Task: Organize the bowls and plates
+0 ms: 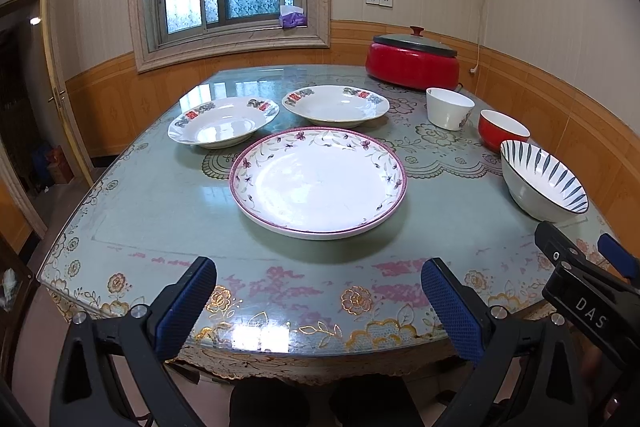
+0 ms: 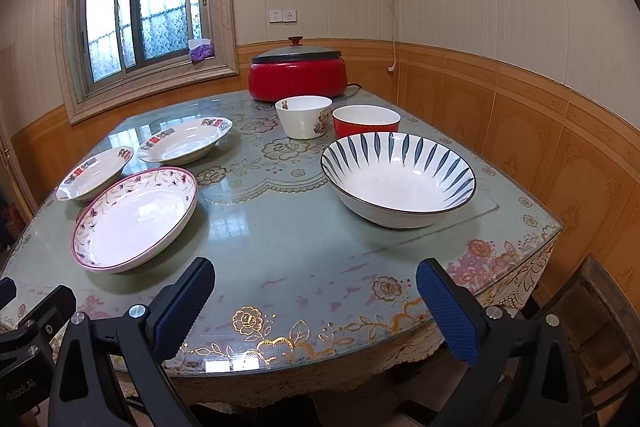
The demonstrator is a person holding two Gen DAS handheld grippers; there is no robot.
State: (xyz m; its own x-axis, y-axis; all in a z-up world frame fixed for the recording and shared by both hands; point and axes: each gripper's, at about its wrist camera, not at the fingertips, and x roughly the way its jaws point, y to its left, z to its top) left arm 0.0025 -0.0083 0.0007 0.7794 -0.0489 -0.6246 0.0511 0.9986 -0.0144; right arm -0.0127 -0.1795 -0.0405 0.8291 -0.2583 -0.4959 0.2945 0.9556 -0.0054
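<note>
A large floral-rimmed plate [image 1: 318, 183] [image 2: 136, 217] lies in the middle of the table. Behind it sit two white deep plates, one left [image 1: 222, 121] [image 2: 96, 173] and one right [image 1: 335, 105] [image 2: 186, 141]. Along the right side stand a white bowl [image 1: 449, 108] [image 2: 304, 117], a red bowl [image 1: 502, 134] [image 2: 366, 121] and a big blue-striped bowl [image 1: 542, 179] [image 2: 398, 177]. My left gripper [image 1: 318, 307] hangs open over the table's near edge, empty. My right gripper [image 2: 314, 309] is open too, in front of the striped bowl, holding nothing.
A red electric pot [image 1: 413, 59] [image 2: 297, 71] with a grey lid stands at the table's [image 1: 160, 211] far side, near the wall. A wooden chair [image 2: 600, 311] is at the right corner. A purple tissue box [image 1: 293, 17] rests on the window sill.
</note>
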